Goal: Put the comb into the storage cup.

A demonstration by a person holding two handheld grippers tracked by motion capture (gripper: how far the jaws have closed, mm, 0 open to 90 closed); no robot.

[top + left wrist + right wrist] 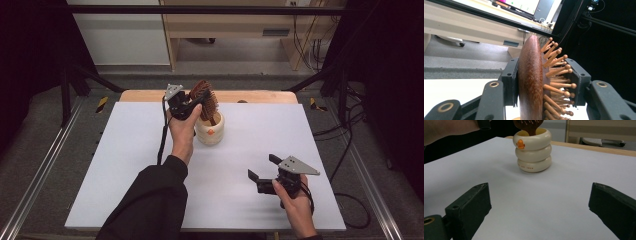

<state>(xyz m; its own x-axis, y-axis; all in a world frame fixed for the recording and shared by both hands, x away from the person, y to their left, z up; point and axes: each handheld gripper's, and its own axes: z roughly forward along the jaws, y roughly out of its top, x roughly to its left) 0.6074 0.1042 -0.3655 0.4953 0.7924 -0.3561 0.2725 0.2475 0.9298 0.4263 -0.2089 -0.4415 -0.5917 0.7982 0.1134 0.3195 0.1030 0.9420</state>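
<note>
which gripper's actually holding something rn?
The left gripper: its jaws clamp the wooden hairbrush over the cream holder. The right gripper is open.

Even overhead light, soft shadows; bg dim, jaws blurry.

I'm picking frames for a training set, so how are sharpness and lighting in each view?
High view: even light on the white table, dark surroundings, slightly soft. Left gripper view: the hairbrush held in the left hand-held gripper is sharp, the room behind bright and softer. Right gripper view: the cream holder is fairly crisp with a faint shadow; the right hand-held gripper looks dark and blurred.
</note>
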